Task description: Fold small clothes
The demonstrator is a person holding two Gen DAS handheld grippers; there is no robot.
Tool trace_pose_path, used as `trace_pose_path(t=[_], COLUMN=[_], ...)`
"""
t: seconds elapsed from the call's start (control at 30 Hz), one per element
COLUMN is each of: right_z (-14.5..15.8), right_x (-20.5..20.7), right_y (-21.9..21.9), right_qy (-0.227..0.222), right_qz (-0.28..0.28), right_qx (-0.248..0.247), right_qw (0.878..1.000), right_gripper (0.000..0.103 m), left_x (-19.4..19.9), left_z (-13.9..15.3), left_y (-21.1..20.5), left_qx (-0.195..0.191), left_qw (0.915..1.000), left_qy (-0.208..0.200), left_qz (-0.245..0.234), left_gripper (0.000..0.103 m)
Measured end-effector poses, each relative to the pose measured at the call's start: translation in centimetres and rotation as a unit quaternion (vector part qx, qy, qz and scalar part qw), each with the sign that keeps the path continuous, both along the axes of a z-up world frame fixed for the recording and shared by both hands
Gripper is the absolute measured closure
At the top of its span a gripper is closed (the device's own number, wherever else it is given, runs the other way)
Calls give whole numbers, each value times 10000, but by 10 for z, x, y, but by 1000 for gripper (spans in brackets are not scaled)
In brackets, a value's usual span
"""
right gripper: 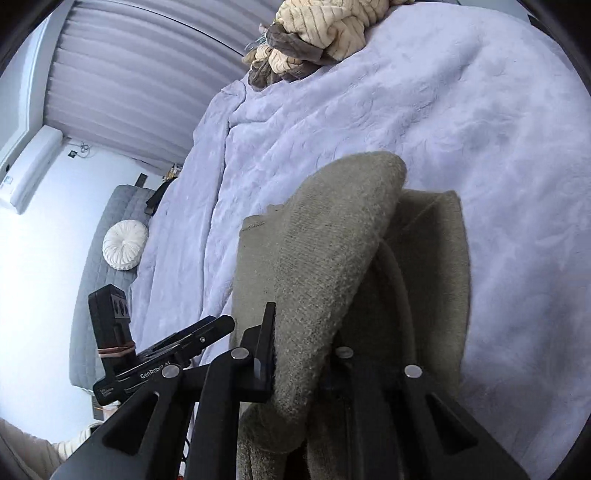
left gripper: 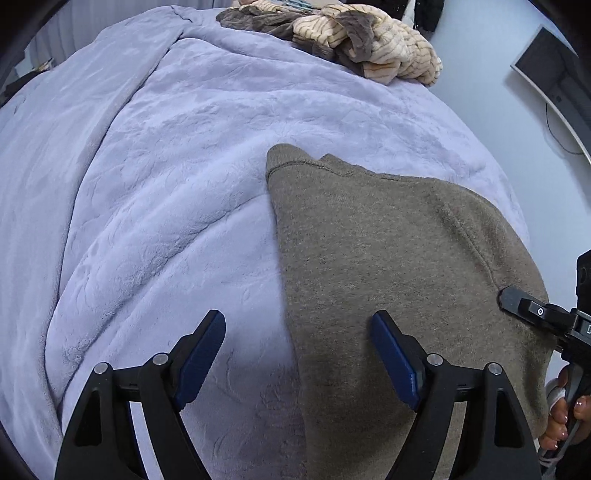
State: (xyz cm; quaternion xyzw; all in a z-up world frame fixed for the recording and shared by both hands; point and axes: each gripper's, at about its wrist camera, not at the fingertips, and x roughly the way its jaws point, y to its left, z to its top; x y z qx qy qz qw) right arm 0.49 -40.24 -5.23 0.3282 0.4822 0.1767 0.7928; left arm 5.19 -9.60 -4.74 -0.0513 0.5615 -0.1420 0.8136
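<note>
A brown knit garment (left gripper: 388, 258) lies on the lavender blanket (left gripper: 166, 166). My left gripper (left gripper: 297, 332) is open, hovering over the garment's left edge, one finger above the blanket and one above the cloth. My right gripper (right gripper: 306, 332) is shut on a fold of the brown garment (right gripper: 325, 266), which it lifts over the rest of the cloth (right gripper: 432, 258). Its right finger is hidden by the fabric. The right gripper also shows at the right edge of the left wrist view (left gripper: 532, 310).
A pile of beige striped and grey clothes (left gripper: 351, 40) sits at the far end of the blanket, also in the right wrist view (right gripper: 314, 33). A grey couch with a round white cushion (right gripper: 120, 243) stands beside the bed. A monitor (left gripper: 554, 81) is at the right.
</note>
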Motion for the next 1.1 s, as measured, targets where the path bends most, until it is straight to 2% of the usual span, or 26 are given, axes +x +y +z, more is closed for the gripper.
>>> trace_pose_path(t=[0.07, 0.13, 0.2, 0.27, 0.37, 0.43, 0.5, 0.57, 0.67, 0.77, 0.9, 0.97, 1.03, 1.07, 1.1], right_z=[-16, -45, -68, -64, -51, -41, -34, -25, -15, 2, 9, 2, -11, -19, -30], right_x=[12, 12, 13, 12, 3, -5, -14, -29, -47, -58, -57, -55, -56, -58, -62], right_y=[-6, -15, -24, -28, -27, -30, -36, -41, -46, -32, 6, 19, 19, 15, 7], right_qy=[294, 741, 1040, 1015, 972, 1022, 1080, 1096, 935, 705, 596, 717, 894, 1009, 1147], right_qz=[-169, -291, -430, -554, -536, -616, -746, -803, -776, -542, 105, 291, 273, 178, 52], right_qx=[-100, -220, 87, 198, -238, -549, -404, -363, -197, -192, -377, -750, -1110, -1333, -1443], right_qw=[9994, 9966, 9936, 9931, 9935, 9913, 9905, 9901, 9924, 9959, 9975, 9942, 9894, 9858, 9828], right_gripper=[88, 85, 85, 83, 76, 74, 73, 72, 72, 72, 80, 81, 81, 85, 98], left_x=[2, 2, 1, 0, -3, -5, -10, -15, -27, -39, -55, -62, -69, -73, -76], left_z=[-12, -20, -19, -16, -10, -4, 2, 6, 14, 20, 2, -11, -22, -26, -29], left_y=[-4, -5, -3, -1, 5, 11, 16, 19, 17, 6, -13, -14, -10, -6, -4], left_qx=[-10, -72, -117, -76, -34, -88, -129, -192, -402, -507, -251, -125, -158, -240, -255], left_qw=[9999, 9998, 9997, 9997, 9996, 9994, 9991, 9986, 9971, 9954, 9942, 9943, 9934, 9931, 9929], left_qy=[110, 182, 213, 213, 263, 296, 355, 414, 452, 448, 641, 718, 881, 949, 985], left_qz=[-57, -40, 2, -33, -103, -139, -185, -282, -458, -681, -828, -782, -718, -649, -611], left_gripper=[21, 21, 21, 21, 23, 34, 51, 63, 64, 64, 64, 64, 63, 62, 60])
